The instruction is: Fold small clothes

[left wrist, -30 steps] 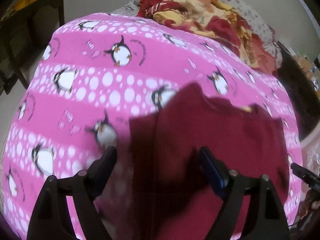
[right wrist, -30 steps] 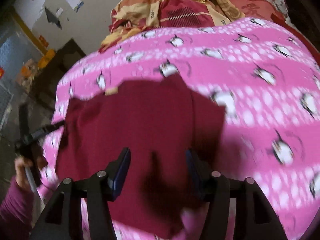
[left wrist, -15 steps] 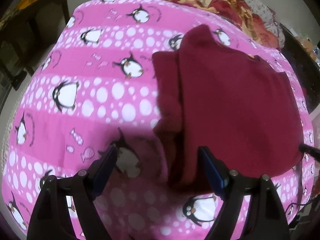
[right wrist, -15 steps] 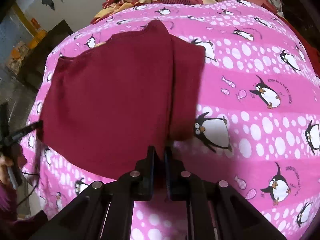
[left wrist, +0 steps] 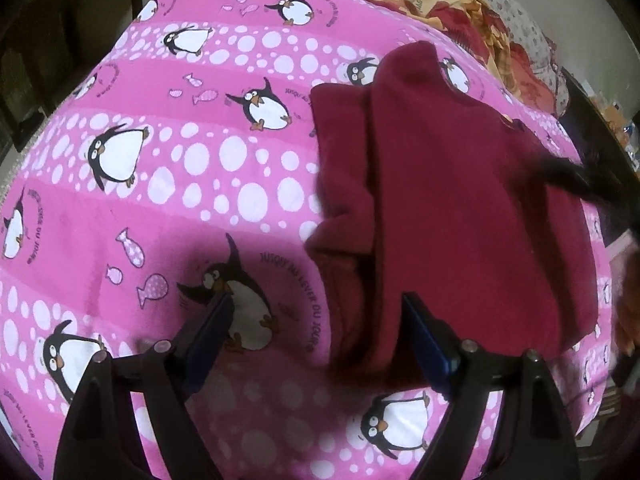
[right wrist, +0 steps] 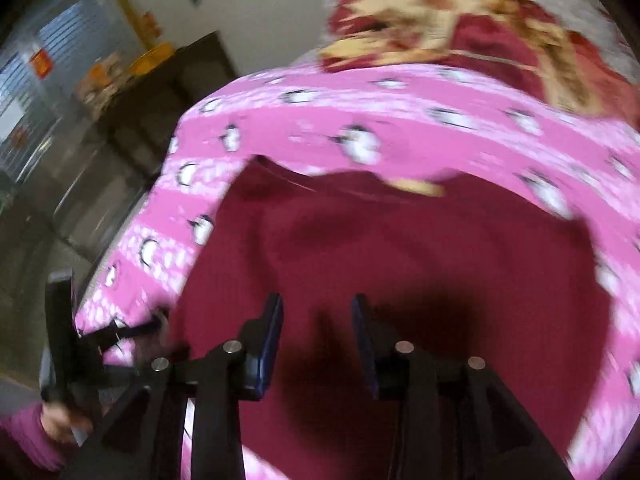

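A small maroon garment (left wrist: 448,208) lies flat on a pink penguin-print bedspread (left wrist: 168,184), with its left sleeve folded in a ridge along its left side. My left gripper (left wrist: 318,330) is open and empty, its jaws straddling the garment's lower left corner just above the cloth. In the right wrist view the same maroon garment (right wrist: 420,264) fills the middle, blurred by motion. My right gripper (right wrist: 318,332) is open and empty above it. The right gripper also shows in the left wrist view (left wrist: 568,176) as a dark blur over the garment's right side.
A red and yellow patterned blanket (left wrist: 452,4) is heaped at the far end of the bed. Dark furniture (right wrist: 160,92) stands by the wall to the left. The bed's edge drops off at the left. The left gripper (right wrist: 64,344) and hand show at lower left.
My right gripper was shut on the garment's lower edge; it has let go, opened and swung left over the garment. My left gripper moved a little closer to the lower left corner.
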The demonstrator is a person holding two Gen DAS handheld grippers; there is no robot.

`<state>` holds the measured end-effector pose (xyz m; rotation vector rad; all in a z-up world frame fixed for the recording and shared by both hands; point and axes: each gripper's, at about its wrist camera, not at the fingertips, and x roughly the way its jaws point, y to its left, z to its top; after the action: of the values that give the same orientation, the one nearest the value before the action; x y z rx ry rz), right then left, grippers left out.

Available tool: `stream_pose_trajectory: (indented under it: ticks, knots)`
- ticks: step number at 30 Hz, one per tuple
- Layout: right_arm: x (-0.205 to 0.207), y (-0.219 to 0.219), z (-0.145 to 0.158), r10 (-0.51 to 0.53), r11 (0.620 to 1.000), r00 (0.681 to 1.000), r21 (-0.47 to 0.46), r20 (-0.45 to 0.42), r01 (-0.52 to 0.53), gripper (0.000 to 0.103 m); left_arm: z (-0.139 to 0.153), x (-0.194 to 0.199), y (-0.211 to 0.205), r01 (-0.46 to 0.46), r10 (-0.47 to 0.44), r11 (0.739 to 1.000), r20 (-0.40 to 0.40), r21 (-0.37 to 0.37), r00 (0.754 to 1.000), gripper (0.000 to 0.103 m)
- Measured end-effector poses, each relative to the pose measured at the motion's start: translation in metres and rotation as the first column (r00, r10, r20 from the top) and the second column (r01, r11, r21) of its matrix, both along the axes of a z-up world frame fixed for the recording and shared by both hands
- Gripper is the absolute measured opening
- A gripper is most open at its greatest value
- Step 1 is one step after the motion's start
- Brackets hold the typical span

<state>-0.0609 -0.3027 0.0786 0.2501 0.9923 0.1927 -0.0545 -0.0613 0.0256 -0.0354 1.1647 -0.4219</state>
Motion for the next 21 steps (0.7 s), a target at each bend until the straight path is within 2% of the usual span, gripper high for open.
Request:
stream_pose_trajectory:
  ticks: [5, 8, 10, 14, 21]
  knots:
    - [0.068, 0.043, -0.024, 0.058, 0.997, 0.998, -0.054, -0.010, -0.059, 0.039, -0.002, 0.000, 0.003, -0.003, 0.003, 1.000, -0.006, -0.019, 1.000, 0.086]
    - [0.097, 0.046, -0.037, 0.012, 0.999, 1.000, -0.040, -0.027, -0.013, 0.039, -0.004, -0.002, 0.004, -0.002, 0.002, 1.000, -0.002, -0.025, 1.000, 0.088]
    - [0.114, 0.041, -0.050, -0.024, 1.000, 0.997, -0.001, -0.072, 0.024, 0.039, -0.004, -0.002, 0.004, 0.003, -0.003, 1.000, 0.000, -0.026, 1.000, 0.090]
    - [0.111, 0.044, -0.039, -0.012, 1.000, 0.998, -0.012, -0.068, 0.011, 0.039, -0.006, -0.001, 0.003, 0.005, -0.005, 1.000, 0.000, -0.022, 1.000, 0.090]
    - [0.079, 0.056, -0.010, 0.031, 0.999, 0.999, -0.010, -0.018, -0.031, 0.039, -0.005, -0.004, -0.003, -0.001, 0.001, 1.000, 0.016, -0.002, 1.000, 0.091]
